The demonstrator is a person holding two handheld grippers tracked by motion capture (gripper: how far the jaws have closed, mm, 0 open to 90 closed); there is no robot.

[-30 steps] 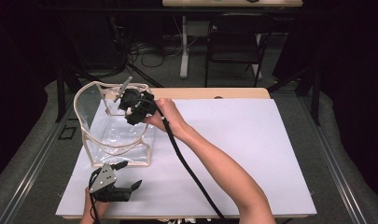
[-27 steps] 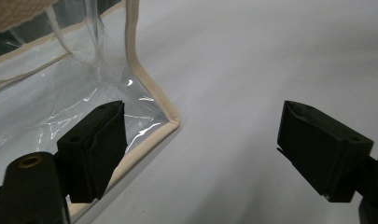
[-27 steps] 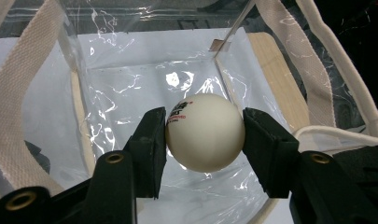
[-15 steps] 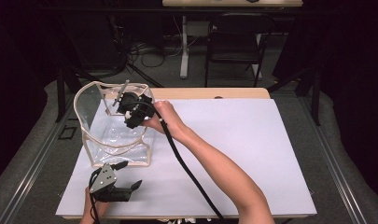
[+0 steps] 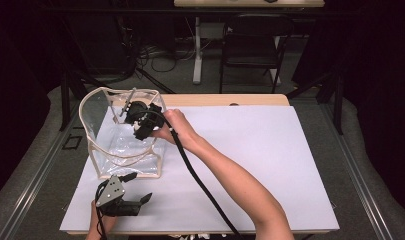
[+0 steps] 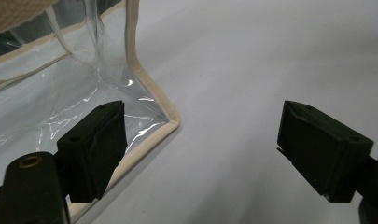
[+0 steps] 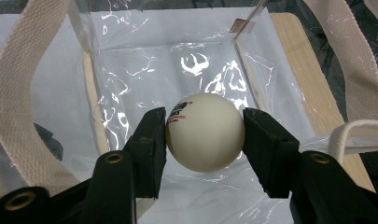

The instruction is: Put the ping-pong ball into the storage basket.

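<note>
1. I have a white ball (image 7: 205,132) with small red and black print on it. It sits tight between my right tongs (image 7: 204,140), which are clamped on it from both sides.
2. The ball hangs over the open top of a clear plastic bag (image 5: 122,145). In the right gripper view I look straight down past the ball to the shiny bag floor.
3. The bag has cream cloth edges and cream straps (image 7: 18,98). It stands at the far left of the white tabletop (image 5: 260,160).
4. My right hand (image 5: 172,127) holds the right tongs (image 5: 140,117) just at the bag's mouth.
5. My left tongs (image 5: 121,202) rest on the near left of the tabletop, just beside the bag's near corner. They are wide apart with nothing between them.
6. I think the next job is to let the ball fall into the bag.
7. What could go wrong: the ball is round and light, so it may bounce off the bag floor and hop back out.
8. If I let go too close to a strap or the rim, the ball could hit it and roll away across the tabletop.
9. The bag is soft, so a push from my tongs could tip it over.
</note>
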